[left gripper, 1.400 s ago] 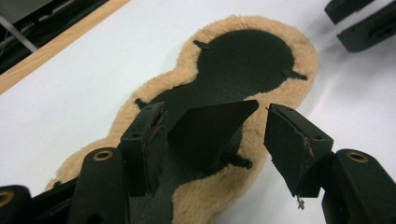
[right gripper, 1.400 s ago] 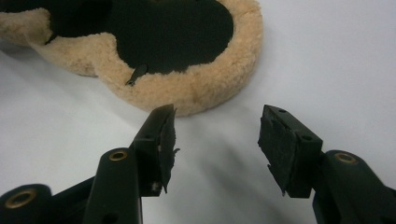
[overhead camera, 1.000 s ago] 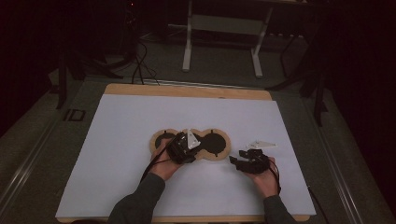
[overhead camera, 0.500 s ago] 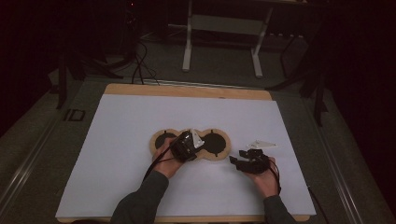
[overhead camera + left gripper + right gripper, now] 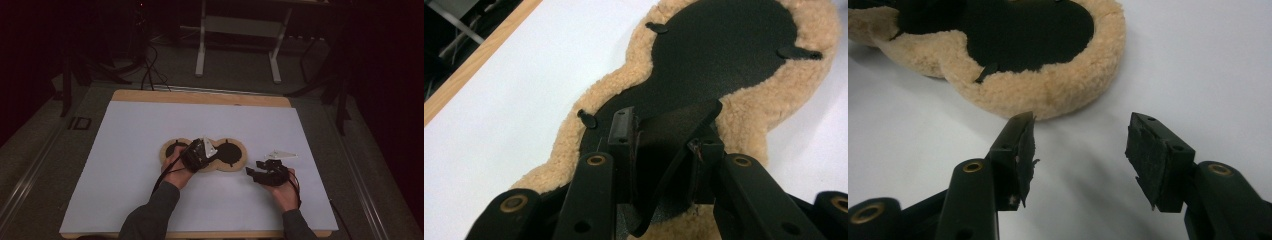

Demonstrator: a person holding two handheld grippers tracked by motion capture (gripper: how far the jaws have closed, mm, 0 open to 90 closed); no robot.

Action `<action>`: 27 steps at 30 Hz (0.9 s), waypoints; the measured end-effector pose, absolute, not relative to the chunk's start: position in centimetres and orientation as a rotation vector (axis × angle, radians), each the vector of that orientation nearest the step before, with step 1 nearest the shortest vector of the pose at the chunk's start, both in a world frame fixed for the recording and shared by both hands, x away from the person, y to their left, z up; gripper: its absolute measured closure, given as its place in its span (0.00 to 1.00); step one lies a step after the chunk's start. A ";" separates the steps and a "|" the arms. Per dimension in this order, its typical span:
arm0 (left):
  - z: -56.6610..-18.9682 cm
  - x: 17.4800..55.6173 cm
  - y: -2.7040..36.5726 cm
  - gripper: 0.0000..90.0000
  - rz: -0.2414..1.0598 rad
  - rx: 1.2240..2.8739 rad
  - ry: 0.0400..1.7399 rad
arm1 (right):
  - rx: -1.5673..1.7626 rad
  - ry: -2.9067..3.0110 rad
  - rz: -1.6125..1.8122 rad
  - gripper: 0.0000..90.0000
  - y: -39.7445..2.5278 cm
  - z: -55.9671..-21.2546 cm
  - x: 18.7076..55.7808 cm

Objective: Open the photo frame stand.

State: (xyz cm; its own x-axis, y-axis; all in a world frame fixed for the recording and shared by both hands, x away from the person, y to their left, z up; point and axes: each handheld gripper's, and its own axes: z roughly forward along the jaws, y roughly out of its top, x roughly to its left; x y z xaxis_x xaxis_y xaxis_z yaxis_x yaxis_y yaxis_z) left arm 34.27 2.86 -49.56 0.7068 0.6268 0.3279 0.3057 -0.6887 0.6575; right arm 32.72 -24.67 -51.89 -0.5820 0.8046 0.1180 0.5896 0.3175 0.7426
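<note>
A wooden table (image 5: 200,96) is covered by a smooth white sheet (image 5: 130,150), and near its middle lies a flat fleece pad (image 5: 239,166) shaped like two joined circles, a figure-eight outline with a thick rim of tan, curly, woolly pile around a black centre. In the left gripper view the black panel (image 5: 724,55) has a fine pebbled grain like leather or rubberised fabric, and small black tabs (image 5: 656,27) reach from its edge into the fleece at several spots. The left gripper (image 5: 199,154) sits over the narrow waist of the pad, held by the person's left hand (image 5: 176,172). Its two black jaws are closed down on a raised fold of the black panel (image 5: 674,131), which stands up between the pads as a curved, stiff-looking flap, lifted off the fleece below. The right gripper (image 5: 261,172) is held by the right hand (image 5: 284,192) low over the white sheet just to the right of the pad, apart from it. Its jaws stand wide apart with nothing between them, and the right gripper view shows their blocky black pads (image 5: 1154,152), rough and frayed at the edges, with brass-coloured rivets in the matte black arms. The rounded end of the fleece rim (image 5: 1048,90) lies just beyond the jaw tips, soft and nubbly. A grey three-cornered plate (image 5: 280,154) sits above the right gripper.
</note>
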 end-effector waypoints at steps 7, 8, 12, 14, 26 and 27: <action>-49.6 34.2 3.1 0.79 0.728 2.317 0.704 | 1.262 2.311 1.129 0.49 -24.7 -51.9 32.7; -49.6 34.2 3.2 0.79 0.724 2.311 0.707 | 1.263 2.311 1.130 0.49 -24.7 -51.8 32.7; -49.7 34.1 3.5 0.79 0.710 2.286 0.709 | 1.271 2.309 1.133 0.49 -24.8 -51.8 32.8; -49.7 34.1 3.7 0.79 0.705 2.279 0.708 | 1.276 2.306 1.136 0.49 -24.9 -51.8 32.8; -49.5 34.0 4.7 0.79 0.661 2.199 0.728 | 1.310 2.278 1.197 0.47 -24.6 -50.9 32.8; -49.5 34.1 4.8 0.79 0.658 2.196 0.726 | 1.319 2.273 1.207 0.46 -24.6 -50.8 32.9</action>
